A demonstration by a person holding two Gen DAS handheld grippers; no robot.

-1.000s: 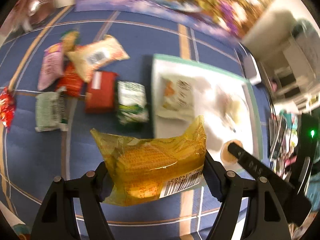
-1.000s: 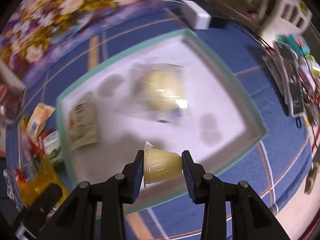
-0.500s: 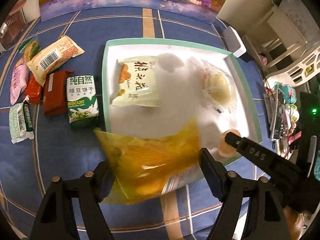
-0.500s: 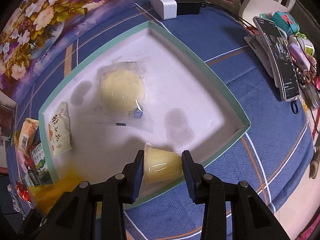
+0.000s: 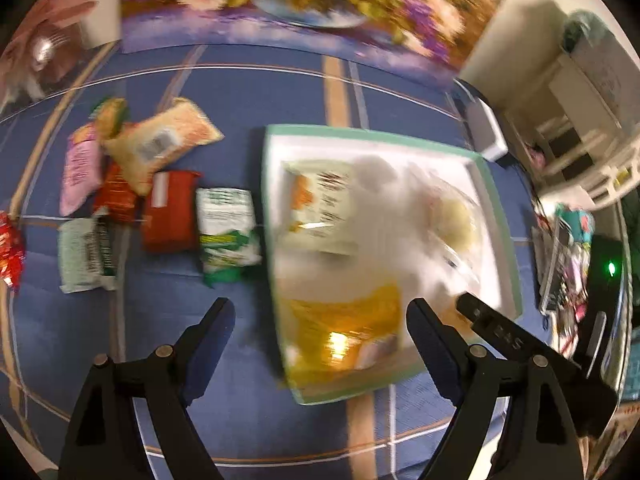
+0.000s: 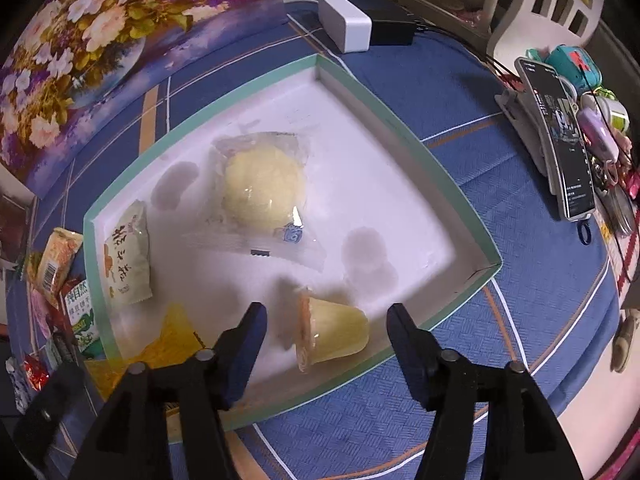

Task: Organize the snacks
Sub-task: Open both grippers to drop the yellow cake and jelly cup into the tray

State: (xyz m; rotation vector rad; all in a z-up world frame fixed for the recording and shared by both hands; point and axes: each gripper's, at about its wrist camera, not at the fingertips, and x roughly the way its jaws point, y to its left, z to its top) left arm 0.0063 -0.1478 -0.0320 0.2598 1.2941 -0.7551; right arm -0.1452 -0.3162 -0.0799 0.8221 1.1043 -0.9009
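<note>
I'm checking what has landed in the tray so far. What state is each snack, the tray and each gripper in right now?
Tray: open-topped, partly filled.
Jelly cup: in tray, on its side, sealed, released.
Yellow packet: lying in tray's near corner, released.
Wrapped bun: flat in tray, sealed.
Pale green packet: flat in tray.
Green biscuit pack: on the cloth outside tray.
Left gripper: opening, empty.
Right gripper: opening, touching nothing.

The right claw [image 6: 324,330] hangs over the near corner of the green-rimmed tray [image 6: 404,120], its jaws opening, and a jelly cup [image 6: 334,334] lies on its side between them, touching neither pad. Further in sit a wrapped pale bun [image 6: 262,188] and a cream biscuit packet [image 6: 126,250] (print unreadable). A yellow bag [image 6: 168,344] lies in the tray's left corner.
</note>
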